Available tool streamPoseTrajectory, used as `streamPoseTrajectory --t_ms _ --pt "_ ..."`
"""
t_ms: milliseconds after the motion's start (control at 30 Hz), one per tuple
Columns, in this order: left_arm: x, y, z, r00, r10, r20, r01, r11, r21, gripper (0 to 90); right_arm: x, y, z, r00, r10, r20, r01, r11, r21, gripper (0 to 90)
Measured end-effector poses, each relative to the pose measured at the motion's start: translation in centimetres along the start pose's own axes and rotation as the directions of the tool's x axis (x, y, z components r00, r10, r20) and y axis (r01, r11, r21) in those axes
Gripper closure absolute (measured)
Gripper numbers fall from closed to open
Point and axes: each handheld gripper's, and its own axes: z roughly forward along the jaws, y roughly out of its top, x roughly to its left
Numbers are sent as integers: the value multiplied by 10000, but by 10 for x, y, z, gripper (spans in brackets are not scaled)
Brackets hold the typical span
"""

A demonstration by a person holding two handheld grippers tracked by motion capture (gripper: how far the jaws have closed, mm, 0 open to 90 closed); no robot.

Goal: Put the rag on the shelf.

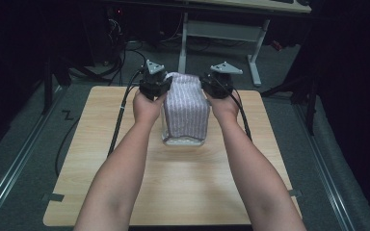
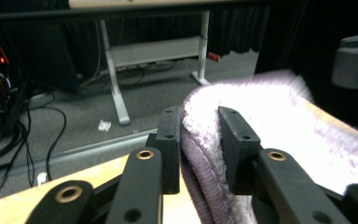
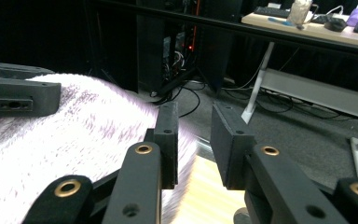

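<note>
I am pinching the far left edge of a striped purple towel (image 1: pixel 187 108) in my left gripper (image 2: pixel 200 140), draping it over a clear container (image 1: pixel 183 140) at the table's (image 1: pixel 101 159) centre. My right gripper (image 3: pixel 193 140) is standing open beside the cloth; next, likely, I'll be needing a matching hold there.

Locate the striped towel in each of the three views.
High view: towel at table centre, draped over a clear box, between both grippers.
Left gripper view: towel centre to right, its edge between the jaws.
Right gripper view: towel at left, beside the jaws.
Shared landmark: white desk leg.
</note>
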Motion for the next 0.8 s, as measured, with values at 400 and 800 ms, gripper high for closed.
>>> streamPoseTrajectory --t_ms 400,800 --pt "1 0 -14 9940 -786 756 799 9967 -152 512 7 -6 -19 9994 -344 -89 344 9994 47 708" --pt "-16 -18 -64 9951 -107 983 179 9972 -725 543 13 -23 -63 9985 -420 -338 411 9987 -294 677"
